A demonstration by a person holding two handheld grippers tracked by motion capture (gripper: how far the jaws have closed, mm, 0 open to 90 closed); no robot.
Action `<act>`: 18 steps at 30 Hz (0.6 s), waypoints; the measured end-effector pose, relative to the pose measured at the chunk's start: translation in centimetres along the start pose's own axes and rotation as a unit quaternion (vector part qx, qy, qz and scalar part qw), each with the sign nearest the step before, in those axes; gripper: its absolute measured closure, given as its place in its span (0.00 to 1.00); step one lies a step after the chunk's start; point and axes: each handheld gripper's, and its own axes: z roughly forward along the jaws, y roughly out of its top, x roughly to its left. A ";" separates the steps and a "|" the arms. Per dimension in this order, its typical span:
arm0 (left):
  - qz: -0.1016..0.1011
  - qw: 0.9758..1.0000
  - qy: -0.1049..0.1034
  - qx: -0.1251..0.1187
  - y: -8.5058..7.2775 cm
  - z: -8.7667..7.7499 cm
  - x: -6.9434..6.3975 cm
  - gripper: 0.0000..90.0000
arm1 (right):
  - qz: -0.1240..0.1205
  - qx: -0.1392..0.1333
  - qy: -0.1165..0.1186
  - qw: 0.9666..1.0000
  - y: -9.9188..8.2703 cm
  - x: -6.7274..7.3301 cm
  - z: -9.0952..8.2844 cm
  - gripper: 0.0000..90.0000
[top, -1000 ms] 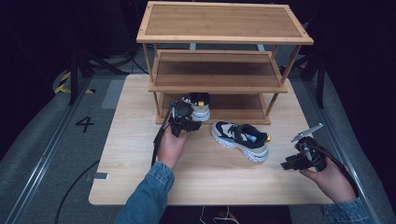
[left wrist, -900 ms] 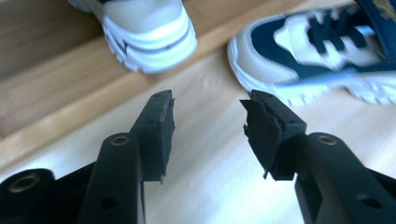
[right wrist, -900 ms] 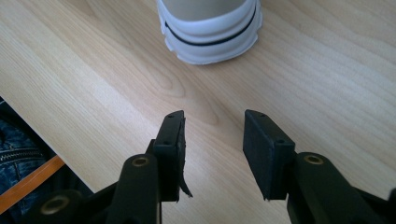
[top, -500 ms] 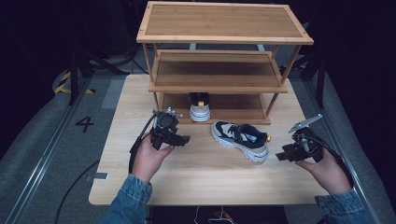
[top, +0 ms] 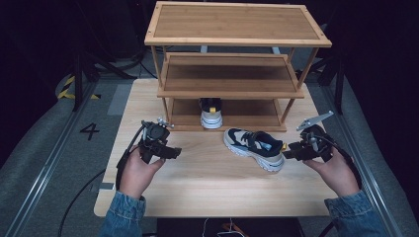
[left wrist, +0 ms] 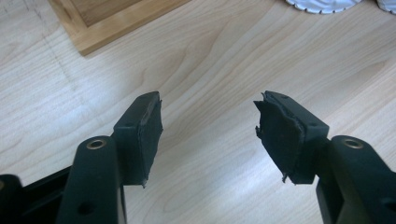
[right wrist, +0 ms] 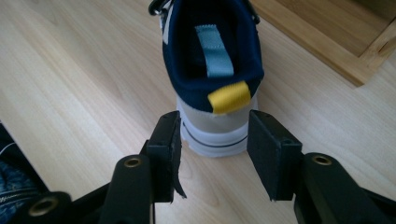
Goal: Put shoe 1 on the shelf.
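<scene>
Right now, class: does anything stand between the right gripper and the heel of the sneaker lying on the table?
Nothing visible does. The right gripper is open, its jaws on either side of the heel of the sneaker; bare table lies around it. The shoe rack stands behind, out of the way.

A pale wooden tabletop [top: 207, 192] carries a three-tier bamboo shoe rack [top: 237, 29]. Grey floor [top: 44, 148] at the left bears a black number 4 [top: 89, 131] and yellow-black striped tape [top: 66, 88].
</scene>
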 end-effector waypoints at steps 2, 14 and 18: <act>-0.002 1.000 0.002 0.005 -0.4 -0.1 0.0 0.44 | 0.002 0.003 -0.002 1.000 0.4 0.0 0.5 0.65; -0.010 1.000 0.008 0.019 -1.5 -0.4 0.5 0.44 | -0.015 0.016 -0.024 0.999 1.2 0.2 1.0 0.95; -0.007 1.000 0.009 0.020 -1.5 -0.4 0.5 0.44 | -0.026 0.019 -0.026 0.999 1.2 0.8 0.8 0.97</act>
